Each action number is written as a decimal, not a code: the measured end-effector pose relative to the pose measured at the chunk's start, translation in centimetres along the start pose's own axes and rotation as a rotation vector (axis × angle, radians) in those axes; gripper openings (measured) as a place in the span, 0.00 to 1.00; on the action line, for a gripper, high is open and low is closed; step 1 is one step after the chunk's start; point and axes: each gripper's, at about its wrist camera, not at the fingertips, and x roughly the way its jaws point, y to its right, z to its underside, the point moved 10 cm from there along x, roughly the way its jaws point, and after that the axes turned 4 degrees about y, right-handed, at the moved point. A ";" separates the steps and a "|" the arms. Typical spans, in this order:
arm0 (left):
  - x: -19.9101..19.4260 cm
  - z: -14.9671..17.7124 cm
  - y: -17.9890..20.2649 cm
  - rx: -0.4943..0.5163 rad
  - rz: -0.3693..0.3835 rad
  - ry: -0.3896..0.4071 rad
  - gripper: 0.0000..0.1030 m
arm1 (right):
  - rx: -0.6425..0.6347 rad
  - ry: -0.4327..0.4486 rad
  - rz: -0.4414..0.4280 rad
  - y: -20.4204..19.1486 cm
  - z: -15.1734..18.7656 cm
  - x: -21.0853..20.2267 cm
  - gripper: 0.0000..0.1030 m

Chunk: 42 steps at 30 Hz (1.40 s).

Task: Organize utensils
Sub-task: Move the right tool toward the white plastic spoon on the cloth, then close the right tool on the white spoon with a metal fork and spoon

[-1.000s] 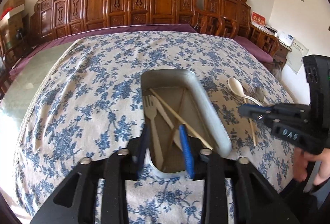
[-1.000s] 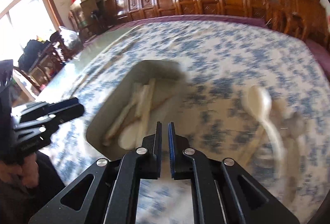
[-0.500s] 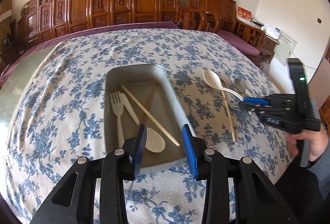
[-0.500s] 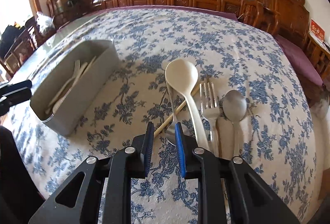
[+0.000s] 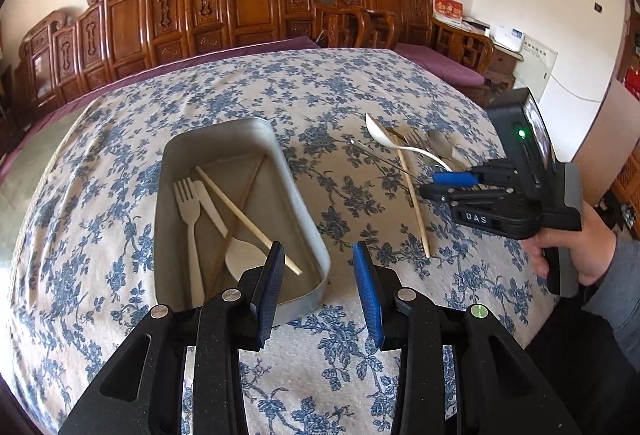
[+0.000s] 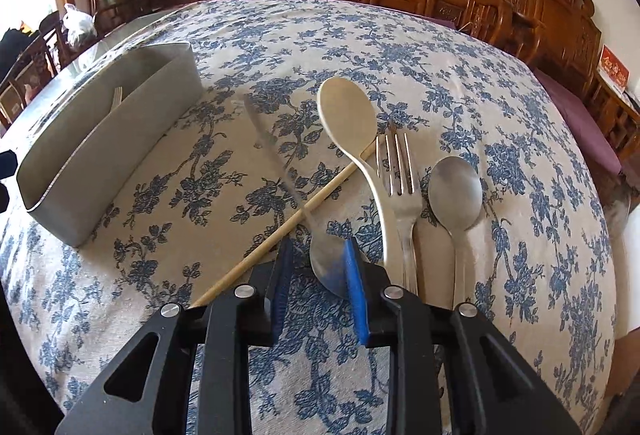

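We bring our right gripper (image 6: 316,267) — jaws opening, nothing gripped — down over the bowl of the thin metal spoon (image 6: 326,265), its handle running away toward the grey metal tray (image 6: 120,139), while the left gripper (image 5: 318,275) hangs half-open, empty, at the tray's near end.

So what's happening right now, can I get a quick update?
Left tool open, empty, above grey metal tray. Right tool opening over shiny metal spoon. Thin wooden chopstick lies across its handle.

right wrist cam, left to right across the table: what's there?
Grey metal tray → wooden chopstick → cream plastic spoon → metal fork → metal spoon.
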 end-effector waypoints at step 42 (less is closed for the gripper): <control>-0.2 0.0 0.7 0.028 0.004 0.010 0.33 | 0.291 -0.022 -0.008 3.4 -1.4 1.0 0.44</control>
